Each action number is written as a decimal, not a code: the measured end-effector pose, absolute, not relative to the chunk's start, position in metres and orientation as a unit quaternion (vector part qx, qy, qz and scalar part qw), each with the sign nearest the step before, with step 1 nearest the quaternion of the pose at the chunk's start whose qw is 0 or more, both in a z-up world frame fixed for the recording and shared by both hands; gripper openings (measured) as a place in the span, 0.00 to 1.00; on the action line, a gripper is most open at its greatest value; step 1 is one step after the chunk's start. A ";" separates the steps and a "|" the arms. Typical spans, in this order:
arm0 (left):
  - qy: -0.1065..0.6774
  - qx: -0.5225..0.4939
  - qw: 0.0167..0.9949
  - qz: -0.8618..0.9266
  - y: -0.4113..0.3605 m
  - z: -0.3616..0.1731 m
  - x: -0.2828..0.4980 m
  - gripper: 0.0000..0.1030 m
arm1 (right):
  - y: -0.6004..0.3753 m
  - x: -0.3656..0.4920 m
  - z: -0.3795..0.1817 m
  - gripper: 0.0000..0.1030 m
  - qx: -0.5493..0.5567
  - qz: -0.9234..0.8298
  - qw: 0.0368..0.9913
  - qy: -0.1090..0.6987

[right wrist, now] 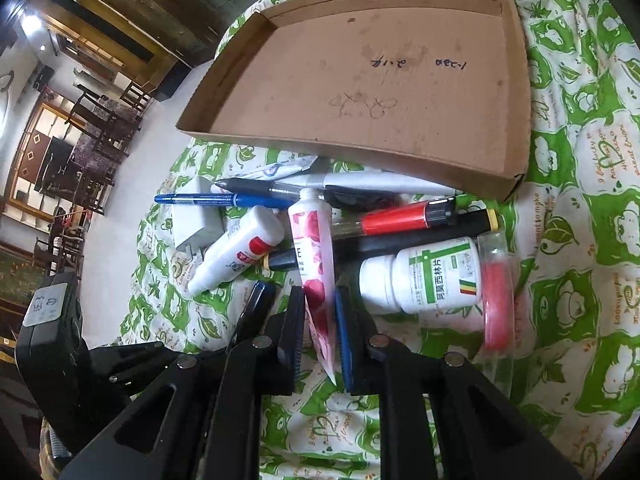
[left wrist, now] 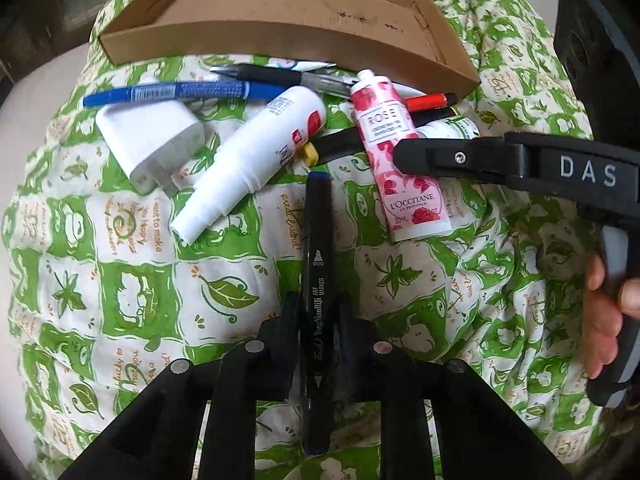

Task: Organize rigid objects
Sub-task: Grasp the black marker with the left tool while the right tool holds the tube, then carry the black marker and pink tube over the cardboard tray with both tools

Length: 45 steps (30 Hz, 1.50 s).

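My left gripper [left wrist: 319, 312] is shut on a black art marker [left wrist: 317, 264] that points up the view above the green leaf cloth. My right gripper [right wrist: 320, 320] is closed around the lower end of a pink rose hand-cream tube [right wrist: 314, 256], which still lies in the pile; the tube [left wrist: 396, 152] also shows in the left wrist view under the right gripper's finger [left wrist: 440, 156]. An empty cardboard tray [right wrist: 400, 152] lies beyond the pile, and it shows in the left wrist view [left wrist: 280, 38].
The pile holds a white spray bottle [left wrist: 256, 152], a white charger [left wrist: 150, 140], a blue pen [left wrist: 180, 92], a black pen [left wrist: 280, 74], a red marker [right wrist: 400, 216], a white pill bottle [right wrist: 424, 276] and a red-filled clear packet [right wrist: 498, 312].
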<state>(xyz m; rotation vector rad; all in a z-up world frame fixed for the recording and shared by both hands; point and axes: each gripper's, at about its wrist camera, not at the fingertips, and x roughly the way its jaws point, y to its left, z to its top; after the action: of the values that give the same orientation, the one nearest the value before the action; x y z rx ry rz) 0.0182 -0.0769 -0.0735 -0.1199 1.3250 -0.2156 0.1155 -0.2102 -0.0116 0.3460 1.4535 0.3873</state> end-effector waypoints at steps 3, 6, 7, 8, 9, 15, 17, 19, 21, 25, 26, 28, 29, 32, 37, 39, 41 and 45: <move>0.615 -0.064 0.780 -0.100 -0.064 -0.086 0.021 0.18 | -0.211 0.117 -0.014 0.17 0.159 0.173 0.715 0.658; 0.608 -0.048 0.787 -0.097 -0.066 -0.084 0.017 0.15 | -0.211 0.117 -0.012 0.15 0.163 0.177 0.718 0.653; 0.603 -0.040 0.791 -0.094 -0.067 -0.083 0.016 0.14 | -0.211 0.116 -0.010 0.14 0.164 0.181 0.720 0.650; 0.600 -0.041 0.793 -0.094 -0.066 -0.079 0.013 0.14 | -0.211 0.116 -0.009 0.13 0.165 0.185 0.721 0.647; 0.596 -0.043 0.797 -0.094 -0.065 -0.077 0.013 0.14 | -0.210 0.116 -0.006 0.13 0.165 0.189 0.722 0.645; 0.551 -0.114 0.821 -0.099 -0.036 -0.058 0.009 0.14 | -0.209 0.113 0.000 0.10 0.174 0.206 0.720 0.640; 0.545 -0.143 0.820 -0.100 -0.026 -0.056 0.009 0.14 | -0.208 0.112 0.000 0.10 0.171 0.206 0.720 0.641; 0.547 -0.154 0.817 -0.095 -0.018 -0.059 0.010 0.14 | -0.206 0.112 -0.003 0.10 0.165 0.203 0.716 0.647; 0.550 -0.153 0.815 -0.093 -0.014 -0.054 0.006 0.14 | -0.203 0.111 -0.007 0.10 0.161 0.206 0.711 0.652; 0.554 -0.140 0.815 -0.093 -0.029 -0.045 0.007 0.14 | -0.193 0.118 -0.011 0.17 0.145 0.201 0.719 0.649; 0.555 -0.139 0.815 -0.091 -0.029 -0.045 0.007 0.14 | -0.191 0.121 -0.014 0.21 0.134 0.192 0.723 0.650; 0.554 -0.141 0.816 -0.090 -0.029 -0.044 0.005 0.14 | -0.189 0.126 -0.019 0.21 0.126 0.184 0.726 0.651; 0.553 -0.142 0.816 -0.090 -0.029 -0.044 0.005 0.14 | -0.190 0.127 -0.022 0.21 0.130 0.183 0.724 0.653; 0.550 -0.143 0.818 -0.091 -0.032 -0.043 0.007 0.14 | -0.191 0.128 -0.021 0.13 0.136 0.185 0.724 0.651; 0.544 -0.148 0.821 -0.096 -0.028 -0.039 0.003 0.14 | -0.197 0.126 -0.007 0.11 0.161 0.201 0.727 0.636; 0.544 -0.153 0.819 -0.096 -0.026 -0.037 0.003 0.14 | -0.201 0.125 -0.002 0.11 0.174 0.206 0.725 0.634; 0.546 -0.146 0.820 -0.092 -0.026 -0.035 0.005 0.14 | -0.206 0.125 0.003 0.11 0.182 0.207 0.726 0.631; 0.550 -0.114 0.822 -0.092 -0.040 -0.026 0.010 0.14 | -0.217 0.129 0.017 0.11 0.189 0.199 0.737 0.617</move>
<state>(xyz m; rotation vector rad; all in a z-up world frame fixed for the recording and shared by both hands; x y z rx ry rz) 0.0098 -0.0400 -0.0257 -0.2435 1.1712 -0.1948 0.1286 -0.2173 0.0167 0.4148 1.3554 0.4367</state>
